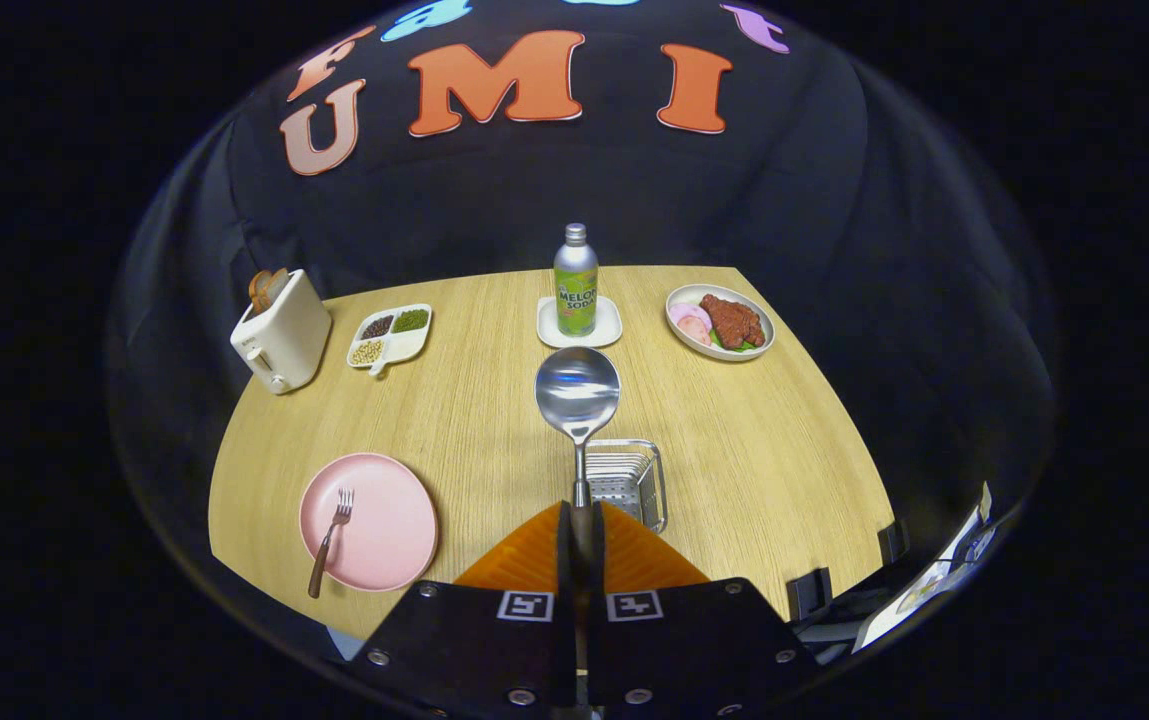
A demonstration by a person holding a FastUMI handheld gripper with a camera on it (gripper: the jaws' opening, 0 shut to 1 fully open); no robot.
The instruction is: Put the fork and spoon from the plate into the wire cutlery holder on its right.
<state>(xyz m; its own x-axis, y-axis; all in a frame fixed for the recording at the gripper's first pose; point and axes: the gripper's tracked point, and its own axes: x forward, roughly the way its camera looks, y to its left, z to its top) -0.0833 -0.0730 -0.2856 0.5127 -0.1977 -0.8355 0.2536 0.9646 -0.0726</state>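
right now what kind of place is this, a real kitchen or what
Most likely a staged recording booth laid out as a dining table, not a real kitchen: black cloth wall behind, a wooden table set with a toaster, a soda bottle and a meal plate. The gripper grips a spoon.

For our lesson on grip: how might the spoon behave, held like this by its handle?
Gripper fingers pinch only the spoon's thin handle end, so the heavy bowl may sag or pivot. Its shiny metal looks slippery. It seems rigid, unlikely to bend.
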